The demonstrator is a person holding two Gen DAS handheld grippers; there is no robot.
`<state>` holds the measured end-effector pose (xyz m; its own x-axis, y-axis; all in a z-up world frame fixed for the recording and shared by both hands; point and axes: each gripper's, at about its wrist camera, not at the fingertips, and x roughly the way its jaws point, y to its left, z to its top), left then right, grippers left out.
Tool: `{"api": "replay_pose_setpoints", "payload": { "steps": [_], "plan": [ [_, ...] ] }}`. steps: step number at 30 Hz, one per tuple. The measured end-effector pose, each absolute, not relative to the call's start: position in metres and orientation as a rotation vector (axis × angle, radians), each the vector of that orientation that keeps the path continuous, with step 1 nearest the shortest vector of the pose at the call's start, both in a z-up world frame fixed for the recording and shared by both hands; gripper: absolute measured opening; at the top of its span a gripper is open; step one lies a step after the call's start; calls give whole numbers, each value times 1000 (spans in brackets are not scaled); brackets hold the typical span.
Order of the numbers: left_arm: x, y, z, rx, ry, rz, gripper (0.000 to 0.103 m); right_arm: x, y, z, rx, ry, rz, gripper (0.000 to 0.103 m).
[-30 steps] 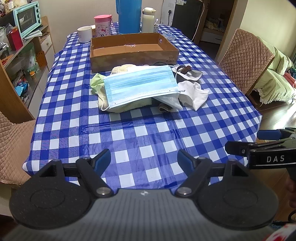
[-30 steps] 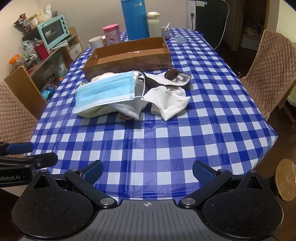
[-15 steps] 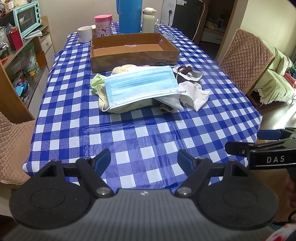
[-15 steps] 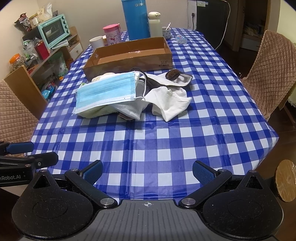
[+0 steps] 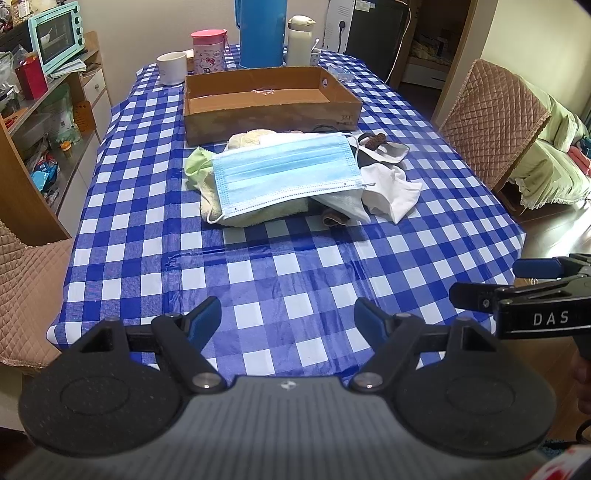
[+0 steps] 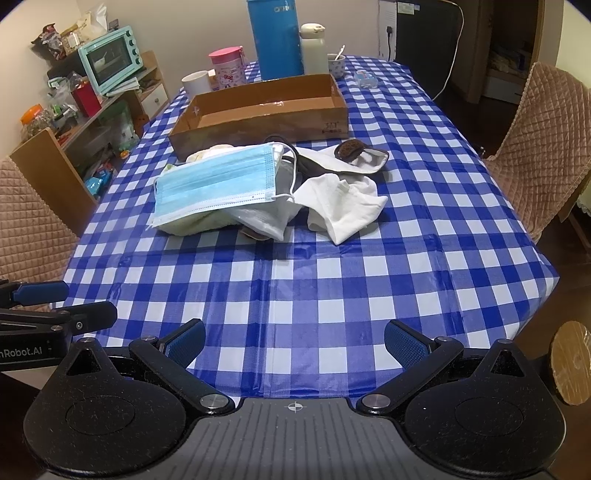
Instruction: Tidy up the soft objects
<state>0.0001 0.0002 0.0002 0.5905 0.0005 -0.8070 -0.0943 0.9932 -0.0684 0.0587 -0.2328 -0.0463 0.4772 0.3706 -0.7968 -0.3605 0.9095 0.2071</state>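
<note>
A pile of soft things lies mid-table: a blue face mask [image 5: 286, 175] [image 6: 218, 182] on top of a pale green towel [image 5: 258, 214] [image 6: 192, 226], a white cloth [image 5: 393, 192] [image 6: 345, 206] to its right, and a dark eye mask [image 5: 380, 147] [image 6: 360, 155] behind. An empty cardboard box [image 5: 271, 101] [image 6: 262, 112] stands just beyond the pile. My left gripper [image 5: 288, 317] is open and empty over the table's near edge. My right gripper [image 6: 295, 341] is open and empty, also at the near edge, far short of the pile.
A blue jug [image 5: 262, 33], a white flask [image 5: 299, 40], a pink canister [image 5: 208, 51] and a white mug [image 5: 171, 68] stand behind the box. Quilted chairs [image 6: 543, 147] [image 5: 22, 288] flank the table. A shelf with a teal oven [image 6: 110, 59] is at left.
Both grippers have crept slightly forward toward the pile. Both stay open and empty; nothing on the table has moved.
</note>
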Motion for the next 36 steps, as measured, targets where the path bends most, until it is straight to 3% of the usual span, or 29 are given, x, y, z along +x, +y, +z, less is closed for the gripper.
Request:
{"api": "replay_pose_setpoints", "payload": {
  "steps": [36],
  "plan": [
    [9,3,-1,-59,901,73,77,68,-242,-46,56,978,441,103]
  ]
}}
